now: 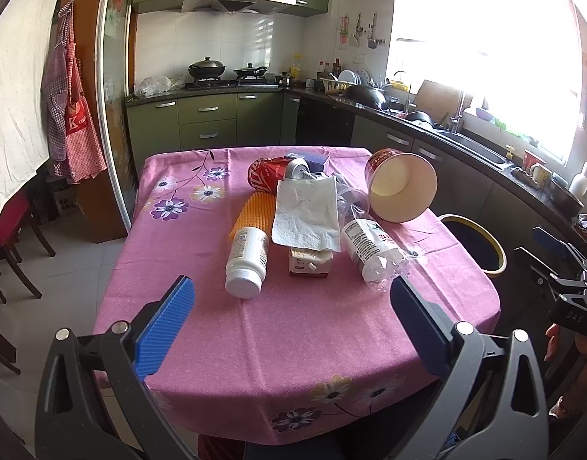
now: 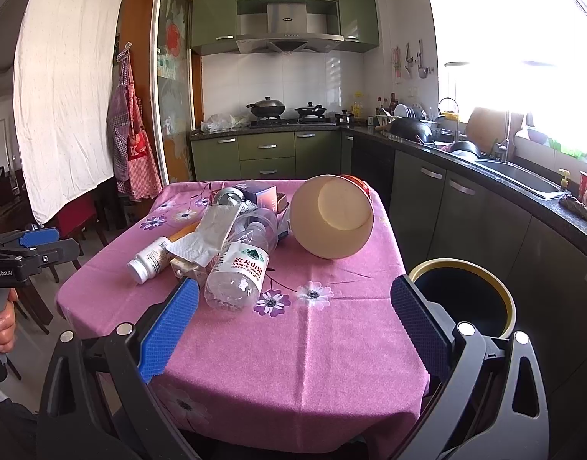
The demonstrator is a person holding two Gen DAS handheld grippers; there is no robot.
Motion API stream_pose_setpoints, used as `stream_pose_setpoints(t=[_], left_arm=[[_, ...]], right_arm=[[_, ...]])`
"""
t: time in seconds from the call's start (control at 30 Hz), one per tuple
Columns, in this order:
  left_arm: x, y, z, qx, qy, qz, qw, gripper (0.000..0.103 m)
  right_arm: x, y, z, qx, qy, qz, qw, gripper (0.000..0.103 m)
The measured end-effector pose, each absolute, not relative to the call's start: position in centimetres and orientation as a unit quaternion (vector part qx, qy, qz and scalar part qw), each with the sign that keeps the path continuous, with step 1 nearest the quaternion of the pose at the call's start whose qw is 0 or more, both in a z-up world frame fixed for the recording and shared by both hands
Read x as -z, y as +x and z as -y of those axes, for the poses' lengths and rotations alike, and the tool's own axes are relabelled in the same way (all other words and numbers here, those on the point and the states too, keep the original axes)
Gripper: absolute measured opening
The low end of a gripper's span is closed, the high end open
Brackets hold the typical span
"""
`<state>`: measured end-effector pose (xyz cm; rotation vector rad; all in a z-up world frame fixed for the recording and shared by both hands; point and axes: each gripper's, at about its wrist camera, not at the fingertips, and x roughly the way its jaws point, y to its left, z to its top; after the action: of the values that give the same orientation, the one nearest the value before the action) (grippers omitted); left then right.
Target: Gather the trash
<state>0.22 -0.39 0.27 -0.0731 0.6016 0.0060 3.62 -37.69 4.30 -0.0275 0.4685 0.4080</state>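
Both claws hang spread and empty short of the litter: the left claw (image 1: 291,299) faces the white pill bottle (image 1: 247,260) and the right claw (image 2: 293,301) faces the crushed water bottle (image 2: 241,274). Nothing looks collected yet, so this reads as the approach to a first pick. The trash lies clustered mid-counter (image 2: 293,345) with a paper towel (image 1: 307,212), red can (image 1: 268,172) and tipped paper bucket (image 2: 333,216), and the next move likely calls for closing on the water bottle and carrying it to the bin (image 2: 466,299) just beside the counter's right edge.
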Motion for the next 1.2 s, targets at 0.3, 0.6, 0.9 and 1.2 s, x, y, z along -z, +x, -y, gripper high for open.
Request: stream_pose_setpoints(t=[0.3, 0.6, 0.9, 1.2], left_arm=[[-0.2, 0.23, 0.46, -0.002, -0.038, -0.297, 0.954, 0.097], [-0.08, 0.28, 0.43, -0.001, -0.04, -0.3, 0.953, 0.097], [-0.02, 0.27, 0.43, -0.001, -0.04, -0.299, 0.953, 0.097], [0.15, 0.25, 0.46, 0.001, -0.041, -0.301, 0.953, 0.097]], right_arm=[[-4.23, 3.68, 37.58, -0.201, -0.013, -0.232, 0.952, 0.099], [-4.11, 3.76, 37.61, -0.2, -0.012, -0.233, 0.952, 0.099], [-4.07, 3.8, 37.6, -0.201, -0.011, -0.233, 0.951, 0.099], [-4.01, 3.92, 37.57, -0.2, -0.009, -0.233, 0.952, 0.099]])
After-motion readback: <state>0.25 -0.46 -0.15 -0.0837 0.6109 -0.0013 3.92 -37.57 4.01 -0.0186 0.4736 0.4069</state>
